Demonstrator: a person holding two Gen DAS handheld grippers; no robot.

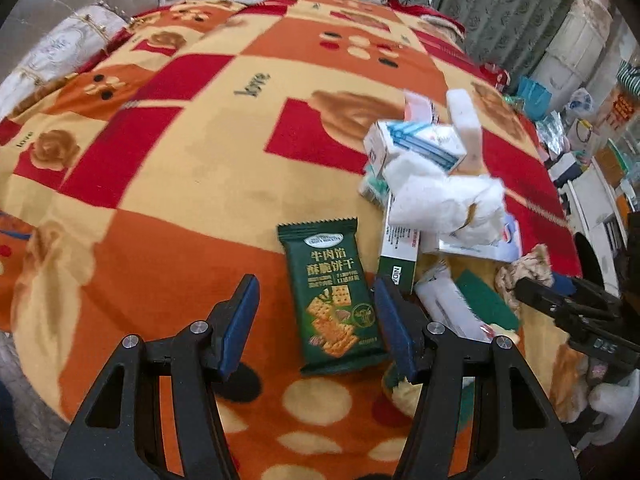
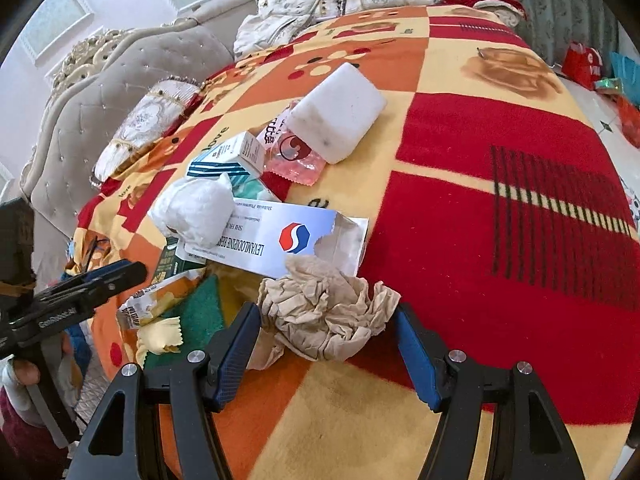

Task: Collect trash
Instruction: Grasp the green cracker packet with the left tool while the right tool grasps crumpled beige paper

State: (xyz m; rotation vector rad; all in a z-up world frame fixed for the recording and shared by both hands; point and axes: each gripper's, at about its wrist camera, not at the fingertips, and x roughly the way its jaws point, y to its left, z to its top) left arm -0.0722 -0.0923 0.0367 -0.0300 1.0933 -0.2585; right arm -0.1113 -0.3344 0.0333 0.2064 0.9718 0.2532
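A pile of trash lies on a patterned blanket (image 1: pixel 180 168). My left gripper (image 1: pixel 316 300) is open, with a green biscuit wrapper (image 1: pixel 334 296) lying between its fingers. My right gripper (image 2: pixel 326 326) is open around a crumpled brown paper wad (image 2: pixel 324 312). Beyond it lie a torn white medicine box (image 2: pixel 280 240), a white tissue ball (image 2: pixel 196 208), a small blue-striped box (image 2: pixel 230 158), a pink wrapper (image 2: pixel 294 156) and a white foam block (image 2: pixel 336 112). The pile also shows in the left wrist view: tissue (image 1: pixel 444 204), small box (image 1: pixel 416 144).
A green scouring pad (image 2: pixel 198 312) and torn yellow snack wrapper (image 2: pixel 158 312) lie left of the right gripper. Pillows (image 2: pixel 148 120) and a padded headboard (image 2: pixel 96 96) stand at the bed's far side. The bed edge drops off near the cluttered floor (image 1: pixel 580 132).
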